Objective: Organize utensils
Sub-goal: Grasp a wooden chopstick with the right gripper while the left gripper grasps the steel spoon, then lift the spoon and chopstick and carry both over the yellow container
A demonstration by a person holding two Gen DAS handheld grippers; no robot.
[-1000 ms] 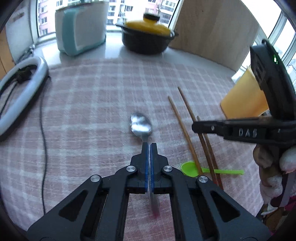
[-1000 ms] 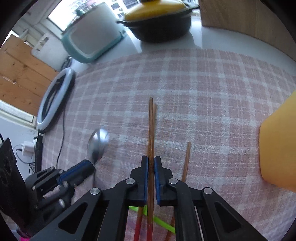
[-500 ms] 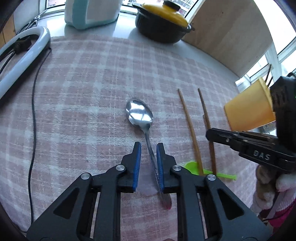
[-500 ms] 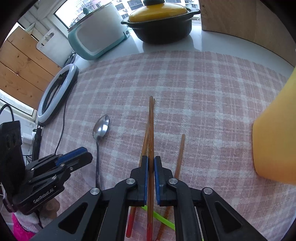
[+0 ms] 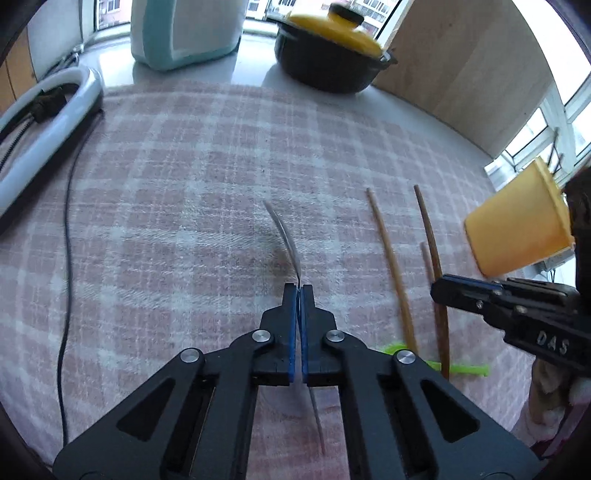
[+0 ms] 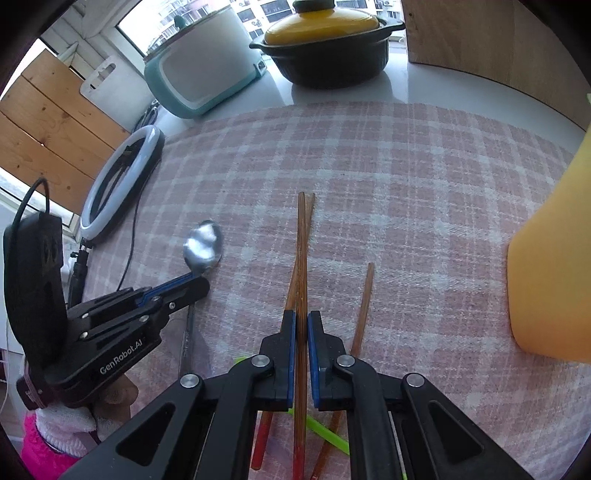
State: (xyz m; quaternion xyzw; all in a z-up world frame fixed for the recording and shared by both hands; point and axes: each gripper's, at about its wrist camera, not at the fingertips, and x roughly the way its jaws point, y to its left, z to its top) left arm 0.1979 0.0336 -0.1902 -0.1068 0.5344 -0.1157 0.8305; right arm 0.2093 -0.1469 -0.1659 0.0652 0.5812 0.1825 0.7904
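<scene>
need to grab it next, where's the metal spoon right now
The shiny metal spoon is pinched by its handle in the left tongs, turned edge-on in the left wrist view. It sits left of the brown wooden chopsticks, over the pink checked cloth.

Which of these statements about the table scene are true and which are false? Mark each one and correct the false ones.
1. The left hand-held gripper is shut on the metal spoon. True.
2. The right hand-held gripper is open and holds nothing. False: it is shut on a wooden chopstick.
3. The black pot has a yellow lid. True.
4. The green plastic spoon stands in the yellow cup. False: it lies on the checked cloth, under the chopsticks.
5. A ring light lies at the cloth's left edge. True.
</scene>
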